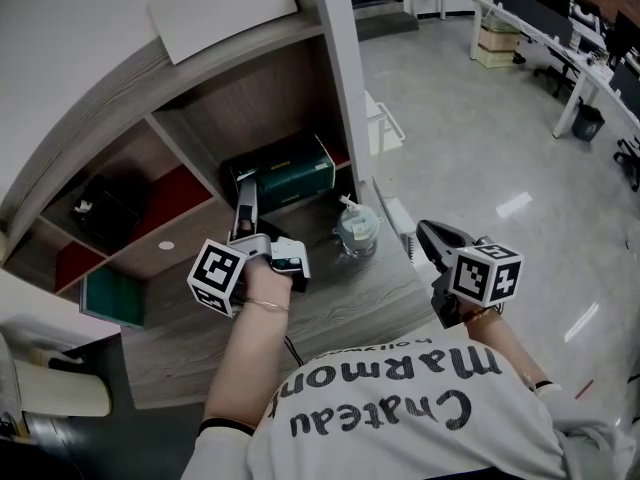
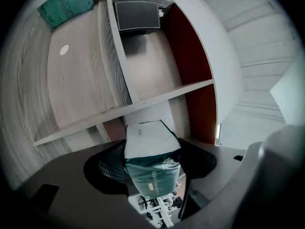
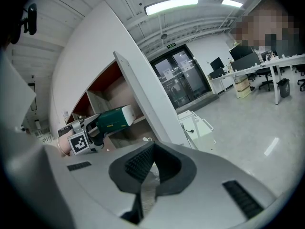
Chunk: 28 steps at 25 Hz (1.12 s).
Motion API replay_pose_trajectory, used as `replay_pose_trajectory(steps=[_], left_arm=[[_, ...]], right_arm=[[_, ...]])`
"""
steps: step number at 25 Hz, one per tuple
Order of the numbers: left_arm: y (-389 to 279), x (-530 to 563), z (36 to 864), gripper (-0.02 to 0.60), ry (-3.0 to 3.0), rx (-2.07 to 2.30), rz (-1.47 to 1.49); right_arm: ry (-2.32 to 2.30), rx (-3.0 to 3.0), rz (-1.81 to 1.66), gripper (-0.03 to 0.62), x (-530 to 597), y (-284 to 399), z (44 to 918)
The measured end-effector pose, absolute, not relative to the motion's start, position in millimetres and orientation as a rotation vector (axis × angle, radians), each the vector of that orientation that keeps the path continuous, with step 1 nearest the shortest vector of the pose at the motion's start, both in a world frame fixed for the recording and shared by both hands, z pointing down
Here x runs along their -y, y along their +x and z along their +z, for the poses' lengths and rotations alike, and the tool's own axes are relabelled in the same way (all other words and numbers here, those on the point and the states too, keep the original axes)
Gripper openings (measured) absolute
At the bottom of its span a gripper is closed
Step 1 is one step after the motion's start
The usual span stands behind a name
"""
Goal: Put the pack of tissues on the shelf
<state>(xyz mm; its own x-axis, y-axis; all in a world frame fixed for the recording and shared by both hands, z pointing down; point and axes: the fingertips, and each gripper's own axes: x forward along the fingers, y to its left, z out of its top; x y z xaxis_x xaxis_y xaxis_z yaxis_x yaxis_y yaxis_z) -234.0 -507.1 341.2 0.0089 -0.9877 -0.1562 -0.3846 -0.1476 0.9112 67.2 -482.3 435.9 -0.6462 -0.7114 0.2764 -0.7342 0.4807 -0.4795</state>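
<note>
A jar (image 1: pixel 356 230) stands nearby — our left gripper (image 1: pixel 243 196) clamps the pack of tissues (image 1: pixel 288 173) lengthwise along the shelf (image 1: pixel 336 78); right gripper (image 1: pixel 426 234) closed, empty.

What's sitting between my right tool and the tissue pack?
In the head view, a clear lidded container stands on the counter between right tool and tissue pack.

Tissue pack (image 1: pixel 283 173) at shelf (image 1: pixel 270 103) mouth, jar (image 1: pixel 356 231) right

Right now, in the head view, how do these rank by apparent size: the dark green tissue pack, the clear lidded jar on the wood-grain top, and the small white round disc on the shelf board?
1. dark green tissue pack, clearly largest
2. clear lidded jar
3. small white round disc, by far smallest
</note>
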Motion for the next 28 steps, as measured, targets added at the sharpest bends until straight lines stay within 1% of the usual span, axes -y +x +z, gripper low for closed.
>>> replay_pose_trajectory(steps=[14, 28], left_arm=[[-240, 517, 352, 0.328, 1.451, 1.421, -1.264], [-241, 542, 338, 0.330, 1.477, 1.540, -1.179]], right_arm=[[1.327, 2.649, 0.925, 0.009, 477, 86, 446], [1.372, 2.638, 0.955, 0.009, 476, 104, 448]])
